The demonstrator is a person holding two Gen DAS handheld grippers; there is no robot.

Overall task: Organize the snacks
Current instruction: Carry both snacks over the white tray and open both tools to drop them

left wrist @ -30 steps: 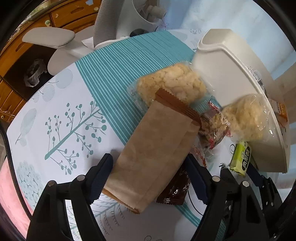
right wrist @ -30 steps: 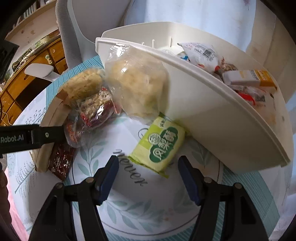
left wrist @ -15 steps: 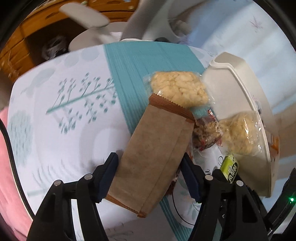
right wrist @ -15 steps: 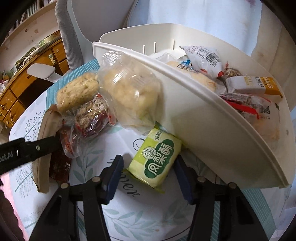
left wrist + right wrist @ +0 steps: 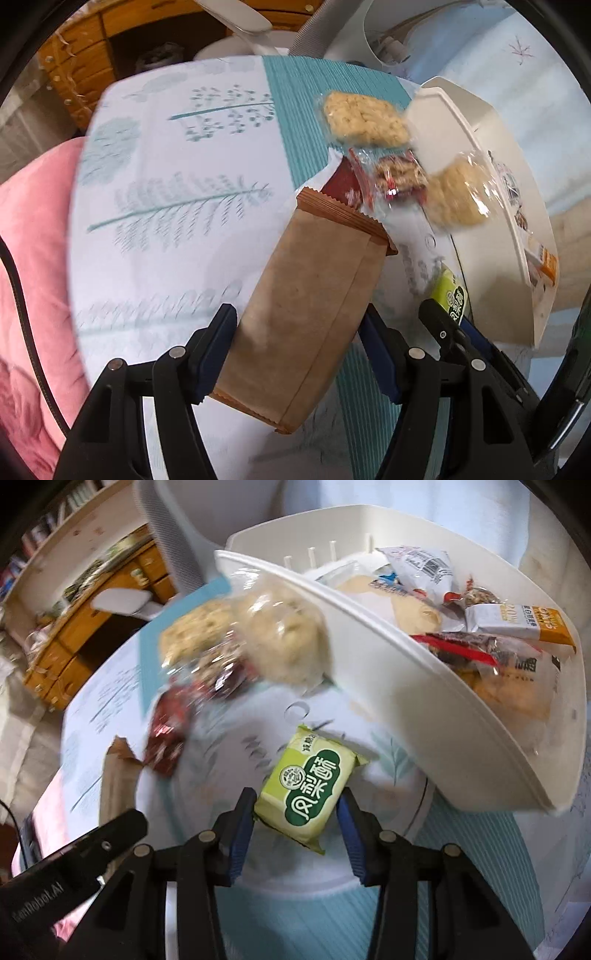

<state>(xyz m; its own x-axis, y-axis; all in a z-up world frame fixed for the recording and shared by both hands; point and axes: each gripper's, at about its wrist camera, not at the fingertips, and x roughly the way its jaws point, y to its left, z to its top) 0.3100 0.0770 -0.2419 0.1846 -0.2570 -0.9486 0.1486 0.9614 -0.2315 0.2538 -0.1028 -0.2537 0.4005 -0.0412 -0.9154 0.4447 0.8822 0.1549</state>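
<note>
Mid-pickup, two at once: left hand-held gripper (image 5: 297, 350) clamped on the brown paper packet (image 5: 306, 314), lifted off the desk (image 5: 155, 206); right hand-held gripper (image 5: 295, 823) just closing, now gripping the green pastry pack (image 5: 306, 788) beside the white bin (image 5: 417, 716). Next, probably: lifting both over the rim, then letting go.

Blurred clear-wrapped snacks (image 5: 258, 642) hide the bin's (image 5: 388, 672) corner.

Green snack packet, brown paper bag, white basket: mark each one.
green snack packet (image 5: 308, 794), right wrist view, middle of its printed face
brown paper bag (image 5: 306, 314), left wrist view, middle of its flat side
white basket (image 5: 424, 716), right wrist view, outer wall
</note>
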